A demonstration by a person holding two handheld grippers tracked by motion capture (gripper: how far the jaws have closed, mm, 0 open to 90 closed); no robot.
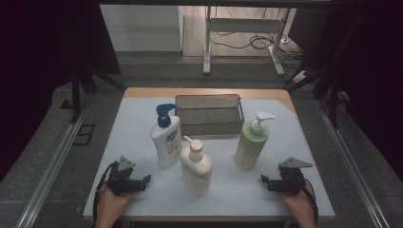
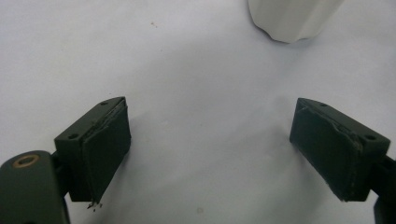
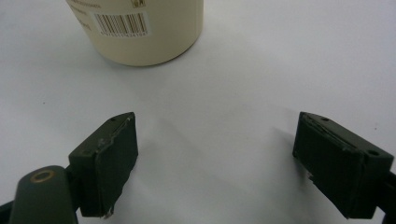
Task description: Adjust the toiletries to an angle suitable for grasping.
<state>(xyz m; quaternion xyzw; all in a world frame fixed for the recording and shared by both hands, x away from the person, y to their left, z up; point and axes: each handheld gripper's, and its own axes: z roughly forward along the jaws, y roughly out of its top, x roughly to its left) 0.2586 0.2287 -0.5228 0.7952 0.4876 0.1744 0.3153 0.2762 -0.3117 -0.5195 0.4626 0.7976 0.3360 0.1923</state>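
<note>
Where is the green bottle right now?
In the high view the green bottle stands upright on the table's right half, just in front of the metal tray's right corner, with the cream bottle to its left.

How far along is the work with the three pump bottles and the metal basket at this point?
Nothing looks done: the metal basket seems to hold nothing. The blue-pump bottle, cream bottle and green bottle stand upright on the table. Nothing is in hand: the left gripper and right gripper rest open near the front edge. If the bottles belong in the basket, all three remain.
</note>
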